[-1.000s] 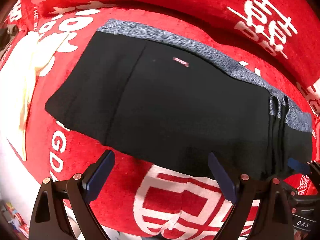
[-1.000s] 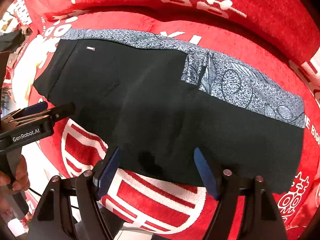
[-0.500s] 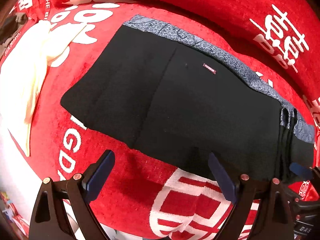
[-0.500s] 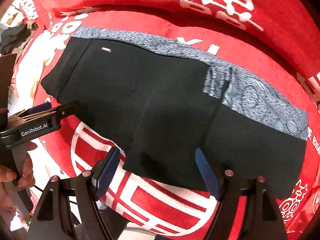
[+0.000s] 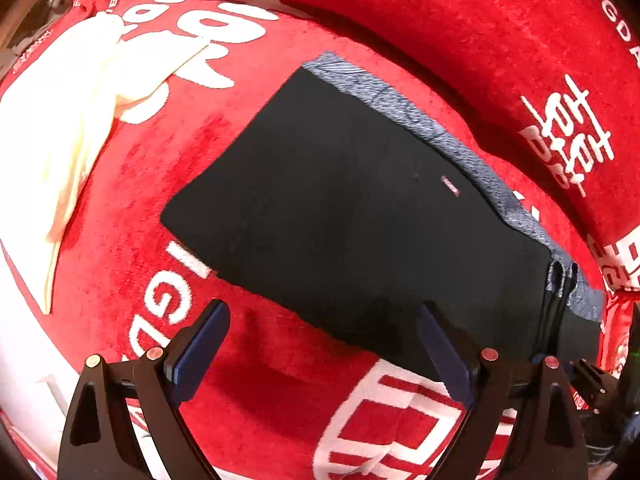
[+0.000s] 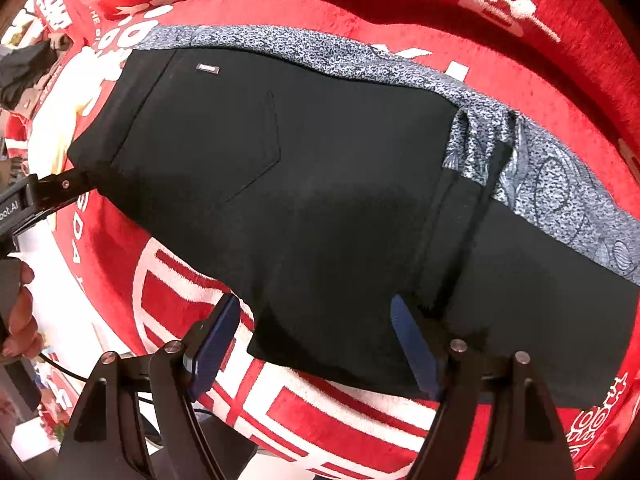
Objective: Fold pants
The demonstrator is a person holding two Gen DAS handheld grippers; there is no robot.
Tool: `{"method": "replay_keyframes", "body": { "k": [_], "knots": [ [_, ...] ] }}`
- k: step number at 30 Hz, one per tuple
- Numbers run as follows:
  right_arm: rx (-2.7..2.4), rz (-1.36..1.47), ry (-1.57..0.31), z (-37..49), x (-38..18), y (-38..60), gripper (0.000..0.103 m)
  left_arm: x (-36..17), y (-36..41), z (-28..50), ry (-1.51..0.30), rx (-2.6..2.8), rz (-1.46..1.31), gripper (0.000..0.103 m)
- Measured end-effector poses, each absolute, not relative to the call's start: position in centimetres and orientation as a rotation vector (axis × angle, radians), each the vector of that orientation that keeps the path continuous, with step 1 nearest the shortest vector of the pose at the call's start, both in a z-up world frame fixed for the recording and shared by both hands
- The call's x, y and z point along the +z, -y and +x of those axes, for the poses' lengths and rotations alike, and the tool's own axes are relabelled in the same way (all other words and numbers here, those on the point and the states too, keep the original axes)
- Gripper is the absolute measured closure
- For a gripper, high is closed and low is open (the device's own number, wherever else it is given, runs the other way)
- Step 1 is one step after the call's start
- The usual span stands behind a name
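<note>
Black pants point(image 5: 352, 216) point(image 6: 304, 184) lie flat and folded over on a red blanket point(image 5: 280, 392), with a grey patterned garment point(image 6: 552, 184) peeking out along their far edge. My left gripper point(image 5: 320, 356) hovers open above the pants' near edge, close to their left end, with nothing between its blue pads. My right gripper point(image 6: 316, 348) is also open, over the near hem toward the middle, its right pad over the black cloth. The left gripper's tip point(image 6: 52, 192) shows at the left edge of the right wrist view, by the pants' left corner.
A cream cloth point(image 5: 68, 120) lies on the blanket left of the pants. A raised red roll of blanket point(image 5: 500, 40) runs behind them. A person's hand point(image 6: 20, 320) holds the left tool. The blanket's near edge drops off below the grippers.
The left gripper has shifted left along the pants, so the pants now sit further right in its view. The right gripper has come lower and closer to the near hem. Both stay open.
</note>
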State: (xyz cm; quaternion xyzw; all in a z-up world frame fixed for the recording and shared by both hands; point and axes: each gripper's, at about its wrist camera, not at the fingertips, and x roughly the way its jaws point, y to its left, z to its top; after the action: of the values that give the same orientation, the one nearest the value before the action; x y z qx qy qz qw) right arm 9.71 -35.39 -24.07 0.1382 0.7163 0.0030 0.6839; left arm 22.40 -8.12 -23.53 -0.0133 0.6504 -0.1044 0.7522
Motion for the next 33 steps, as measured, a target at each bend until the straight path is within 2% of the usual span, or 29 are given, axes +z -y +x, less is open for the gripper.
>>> {"method": "replay_keyframes", "body": {
  "k": [5,16,26,30,33],
  "knots": [
    [0.017,0.282,-1.61,9.8,-24.4,34.9,0.021,-23.6,6.9,22.6,-1.391,-0.265,-0.111,0.008],
    [0.034,0.298,-1.628,10.0,-25.0,34.9,0.02,-26.0,4.0,23.6,-1.398,-0.4,-0.503,0.008],
    [0.052,0.257,-1.617,10.1,-25.5,33.9,0.012,-27.8,2.4,24.4,-1.326,-0.444,-0.794,0.008],
    [0.061,0.26,-1.61,10.1,-25.6,33.6,0.012,-26.2,3.5,25.0,-1.262,-0.498,-0.767,0.008],
    [0.067,0.256,-1.605,9.9,-25.7,33.5,0.012,-27.5,4.2,25.6,-1.333,-0.431,-0.699,0.008]
  ]
}}
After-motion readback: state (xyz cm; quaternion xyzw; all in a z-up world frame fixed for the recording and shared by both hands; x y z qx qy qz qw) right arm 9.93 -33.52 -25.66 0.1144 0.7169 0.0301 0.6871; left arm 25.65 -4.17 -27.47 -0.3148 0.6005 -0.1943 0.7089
